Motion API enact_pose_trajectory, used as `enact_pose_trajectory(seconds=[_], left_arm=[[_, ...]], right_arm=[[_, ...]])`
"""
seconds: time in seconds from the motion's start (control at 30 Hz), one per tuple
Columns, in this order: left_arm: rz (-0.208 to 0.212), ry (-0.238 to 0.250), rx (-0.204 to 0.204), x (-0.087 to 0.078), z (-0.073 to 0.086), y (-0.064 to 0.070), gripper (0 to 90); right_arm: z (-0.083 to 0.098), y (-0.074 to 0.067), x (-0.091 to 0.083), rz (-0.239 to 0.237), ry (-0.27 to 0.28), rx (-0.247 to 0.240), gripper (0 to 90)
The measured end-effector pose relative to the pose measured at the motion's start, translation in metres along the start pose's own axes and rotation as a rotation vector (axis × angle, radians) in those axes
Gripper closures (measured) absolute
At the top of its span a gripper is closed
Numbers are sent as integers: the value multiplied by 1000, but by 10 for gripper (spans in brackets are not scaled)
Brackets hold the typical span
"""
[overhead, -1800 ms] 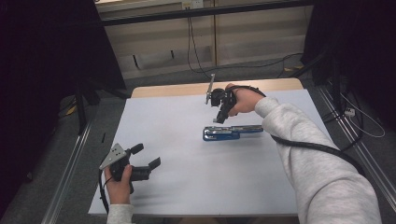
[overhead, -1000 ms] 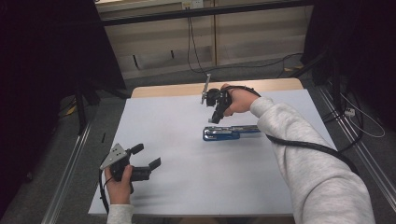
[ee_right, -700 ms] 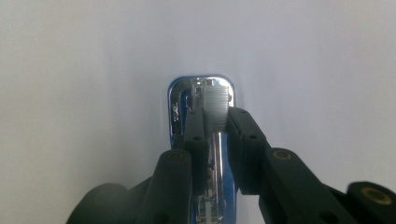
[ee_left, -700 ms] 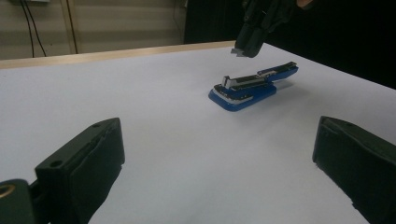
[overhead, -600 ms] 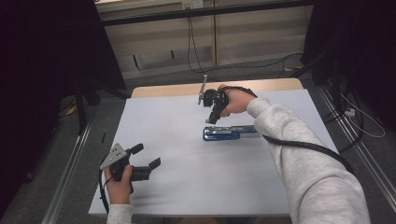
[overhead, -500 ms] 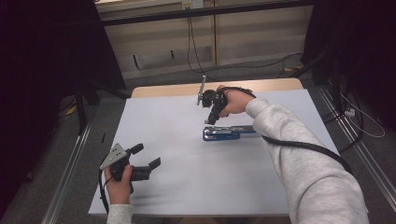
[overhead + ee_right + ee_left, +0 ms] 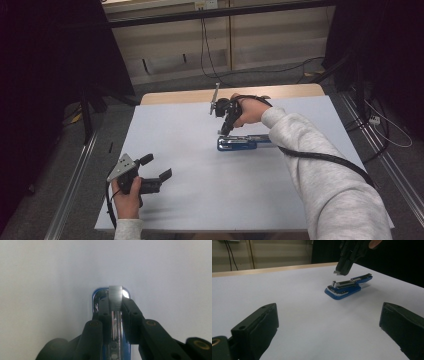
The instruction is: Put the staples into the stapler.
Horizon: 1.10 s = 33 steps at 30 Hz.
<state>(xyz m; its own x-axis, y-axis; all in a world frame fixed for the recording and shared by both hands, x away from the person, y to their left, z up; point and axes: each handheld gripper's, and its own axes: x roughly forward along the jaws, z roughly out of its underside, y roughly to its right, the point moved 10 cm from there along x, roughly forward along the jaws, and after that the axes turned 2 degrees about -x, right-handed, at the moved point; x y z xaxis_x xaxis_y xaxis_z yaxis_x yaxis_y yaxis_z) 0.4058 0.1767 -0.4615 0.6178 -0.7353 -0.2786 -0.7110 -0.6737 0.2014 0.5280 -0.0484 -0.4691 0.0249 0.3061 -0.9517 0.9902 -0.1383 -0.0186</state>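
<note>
The left hand rests near the table's near-left corner, gripping the left gripper level, its tips aimed toward the table's middle. Its jaws stand wide apart — nothing between them, as the left gripper view confirms. The right arm, in a grey sleeve, reaches from the near-right corner across toward the far edge; the right hand sits past the table's middle, wrist bent so that the right gripper points steeply down. In the right gripper view its jaws sit close together, pinching a narrow strip of staples — tips just above the table.
</note>
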Motion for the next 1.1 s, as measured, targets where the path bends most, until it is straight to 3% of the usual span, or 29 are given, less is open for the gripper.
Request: enact_pose_trajectory(seconds=[0.93, 1.1], left_arm=[[3, 1, 10, 1, -1, 1, 23], [1, -6, 14, 1, 0, 2, 23]], right_arm=[[10, -3, 15, -22, -16, -8, 781], [13, -3, 16, -20, -27, 15, 781]])
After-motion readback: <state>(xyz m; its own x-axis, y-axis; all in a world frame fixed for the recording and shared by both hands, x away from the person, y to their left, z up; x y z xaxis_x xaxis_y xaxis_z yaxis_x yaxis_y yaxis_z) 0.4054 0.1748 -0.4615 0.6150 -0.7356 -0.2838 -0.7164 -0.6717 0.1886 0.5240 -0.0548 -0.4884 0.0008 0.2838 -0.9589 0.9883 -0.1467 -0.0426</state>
